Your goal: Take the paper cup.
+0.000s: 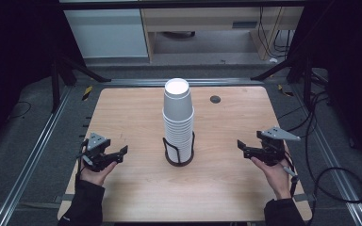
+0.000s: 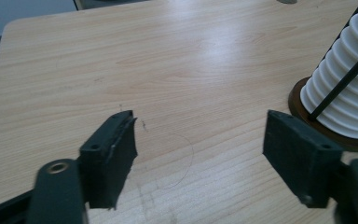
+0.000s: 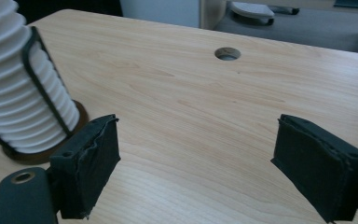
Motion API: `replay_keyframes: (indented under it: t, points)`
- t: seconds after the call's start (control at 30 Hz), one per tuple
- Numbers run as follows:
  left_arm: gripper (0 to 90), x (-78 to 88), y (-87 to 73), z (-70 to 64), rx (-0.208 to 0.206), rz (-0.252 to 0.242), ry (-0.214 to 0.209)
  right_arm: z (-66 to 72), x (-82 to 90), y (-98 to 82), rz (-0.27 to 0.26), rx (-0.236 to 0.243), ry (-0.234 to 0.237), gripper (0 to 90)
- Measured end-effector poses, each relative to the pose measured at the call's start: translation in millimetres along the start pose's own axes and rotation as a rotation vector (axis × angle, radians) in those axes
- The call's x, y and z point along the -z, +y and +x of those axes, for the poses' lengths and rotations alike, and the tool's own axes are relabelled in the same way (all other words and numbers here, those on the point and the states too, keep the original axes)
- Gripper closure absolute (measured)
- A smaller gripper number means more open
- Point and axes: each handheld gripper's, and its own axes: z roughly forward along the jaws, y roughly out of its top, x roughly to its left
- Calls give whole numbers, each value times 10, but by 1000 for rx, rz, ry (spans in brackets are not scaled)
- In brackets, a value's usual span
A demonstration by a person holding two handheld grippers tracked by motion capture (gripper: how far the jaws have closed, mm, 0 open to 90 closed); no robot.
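Left claw (image 1: 119, 153) and right claw (image 1: 243, 147) both spread, empty; cup stack (image 1: 178, 120) between, apart

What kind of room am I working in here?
Probably a lab or recording rig, not a home: a bare wooden table framed by metal rails, loose cables on grey carpet, and dark curtains at both sides.

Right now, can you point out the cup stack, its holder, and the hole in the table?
cup stack (image 1: 178, 113), high view, side of the upper cups
holder (image 3: 37, 154), right gripper view, brown base rim
hole (image 1: 215, 99), high view, its dark middle
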Motion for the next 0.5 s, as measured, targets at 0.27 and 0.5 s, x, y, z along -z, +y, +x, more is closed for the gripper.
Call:
replay_keyframes:
  t: [0.27, 0.5]
  points:
    - [327, 9, -14, -47, -12, -8, 22, 100, 112, 143, -46, 2, 64, 139]
    - [316, 49, -4, -17, -8, -17, 38, 238, 173, 373, -93, 21, 124, 124]
